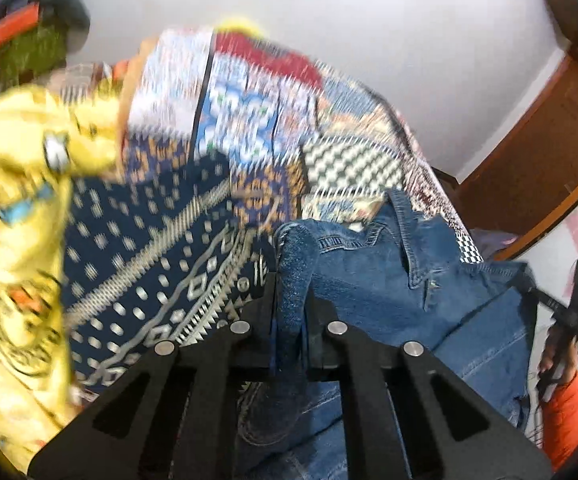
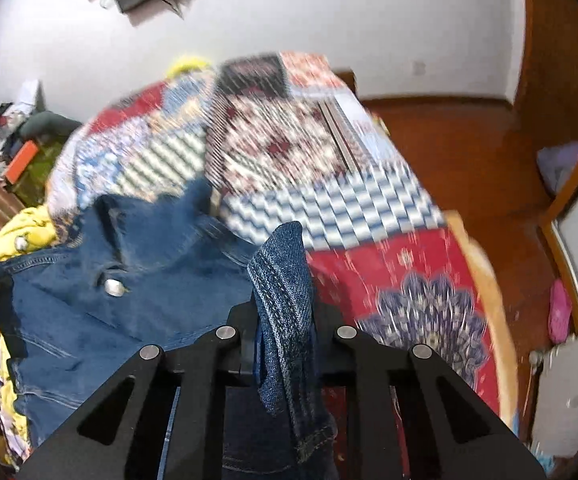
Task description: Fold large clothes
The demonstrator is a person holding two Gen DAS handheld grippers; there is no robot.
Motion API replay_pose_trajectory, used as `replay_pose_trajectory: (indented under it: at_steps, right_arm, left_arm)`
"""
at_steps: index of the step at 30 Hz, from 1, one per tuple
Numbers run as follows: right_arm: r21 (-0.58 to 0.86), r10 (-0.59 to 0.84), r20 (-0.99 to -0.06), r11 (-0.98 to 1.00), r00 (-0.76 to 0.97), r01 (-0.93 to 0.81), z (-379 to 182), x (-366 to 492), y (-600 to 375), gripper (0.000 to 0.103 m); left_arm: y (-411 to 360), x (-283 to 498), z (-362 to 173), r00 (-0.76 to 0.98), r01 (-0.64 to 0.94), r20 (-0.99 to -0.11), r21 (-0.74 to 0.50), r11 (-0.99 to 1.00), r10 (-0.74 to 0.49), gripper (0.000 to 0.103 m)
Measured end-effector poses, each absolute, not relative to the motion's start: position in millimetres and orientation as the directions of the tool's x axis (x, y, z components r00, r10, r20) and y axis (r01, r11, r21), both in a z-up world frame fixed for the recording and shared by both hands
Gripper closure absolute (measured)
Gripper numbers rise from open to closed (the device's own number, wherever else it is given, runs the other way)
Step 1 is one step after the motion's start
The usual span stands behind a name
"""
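A blue denim jacket (image 1: 389, 280) hangs spread between my two grippers above a patchwork bedspread (image 1: 257, 120). My left gripper (image 1: 291, 280) is shut on a bunched edge of the denim, which sticks up between its black fingers. In the right wrist view the jacket (image 2: 101, 280) stretches away to the left, its metal button (image 2: 114, 287) showing. My right gripper (image 2: 283, 292) is shut on another fold of the denim, with the cloth rising out between the jaws. The other hand-held gripper (image 1: 569, 312), held by a hand in an orange sleeve, shows at the right edge of the left wrist view.
A crumpled yellow garment (image 1: 13, 208) lies on the bed's left side. The bedspread (image 2: 329, 184) covers the whole bed. A wooden floor (image 2: 469, 168) and a wooden wardrobe (image 1: 549, 152) lie to the right. Cluttered shelves (image 2: 17, 152) stand at the far left by the white wall.
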State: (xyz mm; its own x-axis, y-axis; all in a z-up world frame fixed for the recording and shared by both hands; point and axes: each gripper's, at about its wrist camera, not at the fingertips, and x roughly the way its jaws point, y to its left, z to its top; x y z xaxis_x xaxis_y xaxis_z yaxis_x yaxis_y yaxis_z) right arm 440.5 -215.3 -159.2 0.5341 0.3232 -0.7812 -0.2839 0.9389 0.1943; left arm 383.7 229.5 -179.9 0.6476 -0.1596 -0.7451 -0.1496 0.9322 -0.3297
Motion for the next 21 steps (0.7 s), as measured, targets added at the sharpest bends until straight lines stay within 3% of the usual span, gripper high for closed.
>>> replay_pose_trajectory:
  at_steps: [8, 17, 21]
  right_arm:
    - [0.189, 0.369, -0.704, 0.921, 0.606, -0.341, -120.2, 460.3, -184.8, 0.089]
    - [0.166, 0.303, -0.783, 0.943, 0.543, -0.287, -170.9, 506.7, -169.0, 0.089]
    - [0.163, 0.285, -0.815, 0.948, 0.505, -0.272, -196.7, 517.4, -173.8, 0.089]
  left_arm:
    - [242.6, 398.9, -147.5, 0.68, -0.194, -0.731, -0.258, 0.947, -0.06, 0.096]
    - [279.6, 438.5, -222.6, 0.573, -0.309, -0.819, -0.259, 0.915, -0.038, 0.096]
    - [280.7, 446.1, -247.9, 0.533, -0.321, -0.846, -0.184, 0.929, 0.016, 0.092]
